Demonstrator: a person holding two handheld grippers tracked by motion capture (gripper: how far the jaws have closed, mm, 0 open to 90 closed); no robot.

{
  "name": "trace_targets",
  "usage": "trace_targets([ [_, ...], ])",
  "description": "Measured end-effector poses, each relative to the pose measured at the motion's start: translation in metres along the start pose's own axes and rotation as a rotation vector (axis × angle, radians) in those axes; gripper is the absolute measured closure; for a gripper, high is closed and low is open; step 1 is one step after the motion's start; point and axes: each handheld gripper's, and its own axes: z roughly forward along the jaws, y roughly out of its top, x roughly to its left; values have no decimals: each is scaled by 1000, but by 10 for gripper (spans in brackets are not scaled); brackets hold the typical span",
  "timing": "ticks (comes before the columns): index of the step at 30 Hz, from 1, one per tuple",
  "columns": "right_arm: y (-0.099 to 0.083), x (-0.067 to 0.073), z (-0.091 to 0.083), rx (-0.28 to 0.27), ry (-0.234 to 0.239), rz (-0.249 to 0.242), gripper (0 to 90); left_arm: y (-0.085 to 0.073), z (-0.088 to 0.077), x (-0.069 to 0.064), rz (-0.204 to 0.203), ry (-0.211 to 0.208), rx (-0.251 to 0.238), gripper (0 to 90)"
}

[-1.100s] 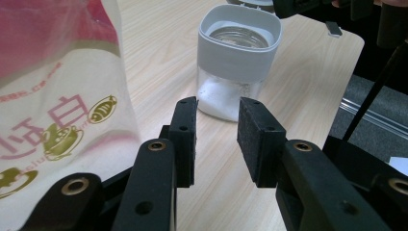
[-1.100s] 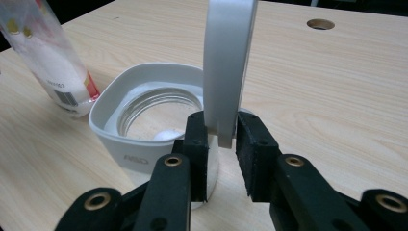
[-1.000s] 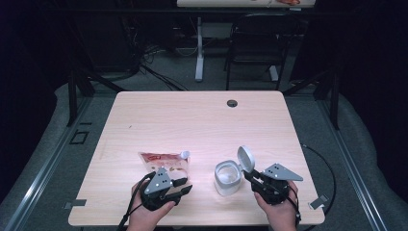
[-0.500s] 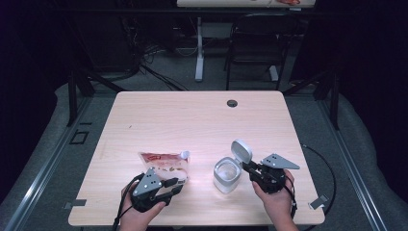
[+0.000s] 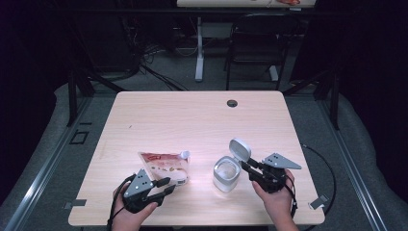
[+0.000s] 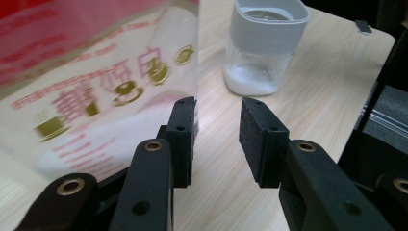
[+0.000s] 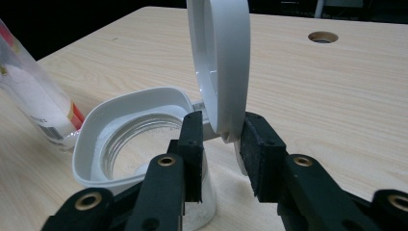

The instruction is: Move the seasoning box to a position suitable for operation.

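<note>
Holding the hinged lid (image 7: 219,67) upright comes first: the right gripper (image 7: 220,144) straddles its lower edge, jaws just widened, pads barely touching it, so it should back off gently. The jar (image 5: 226,173), a little white powder at its bottom, stands open at the table's (image 5: 202,115) near edge. Left of the jar, the left gripper (image 6: 219,130) stands spread, one pad against the refill pouch (image 5: 166,166), not pinching. Beyond the jar lies a cable hole (image 5: 232,103); nothing blocks pouring.

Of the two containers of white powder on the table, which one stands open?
The clear jar with the grey collar stands open, its hinged lid raised. The red-printed pouch lies flat, capped.
</note>
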Motion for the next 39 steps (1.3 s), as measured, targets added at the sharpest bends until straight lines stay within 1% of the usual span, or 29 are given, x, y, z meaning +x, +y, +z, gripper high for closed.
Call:
trace_targets([
  [2, -2, -1, -4, -10, 4, 8, 670, -2, -4, 4, -3, 11, 4, 651],
  [4, -3, -2, -9, -19, 6, 5, 657, -4, -8, 8, -12, 27, 2, 646],
  [8, -3, -2, -19, -33, 17, 3, 642, -9, -15, 16, -27, 54, -9, 610],
  [11, -2, -2, -25, -39, 10, 5, 624, -15, -20, 24, -50, 70, -7, 593],
  [14, -1, -1, -28, -34, 4, -12, 612, -19, -23, 33, -74, 76, 2, 556],
  [16, 0, 0, -29, -32, 3, -17, 611, -21, -24, 40, -81, 89, 11, 532],
  [17, 0, 0, -29, -32, 4, -19, 611, -23, -23, 43, -92, 94, 12, 518],
  [22, 0, 1, -31, -30, 3, -29, 607, -35, -21, 61, -91, 157, 30, 476],
  [25, 1, 2, -31, -37, 3, -31, 605, -41, -20, 71, -115, 184, 38, 462],
  [26, 2, 2, -32, -36, 2, -37, 605, -43, -20, 74, -120, 188, 35, 458],
  [29, 4, 5, -31, -29, 0, -55, 605, -48, -18, 82, -117, 201, 47, 454],
  [31, 5, 7, -30, -32, -6, -72, 602, -51, -16, 86, -137, 208, 54, 450],
  [32, 6, 9, -30, -34, -18, -86, 601, -52, -17, 88, -140, 201, 53, 450],
  [33, 7, 10, -31, -38, -30, -101, 600, -53, -17, 89, -144, 200, 44, 450],
  [35, 11, 12, -33, -50, -34, -119, 596, -53, -17, 89, -149, 207, 45, 448],
  [36, 14, 13, -34, -63, -34, -124, 596, -53, -17, 90, -150, 203, 42, 445],
  [38, 19, 16, -36, -70, -27, -140, 598, -54, -17, 91, -158, 199, 49, 439],
  [39, 21, 18, -37, -72, -26, -150, 598, -55, -16, 91, -167, 198, 42, 435],
])
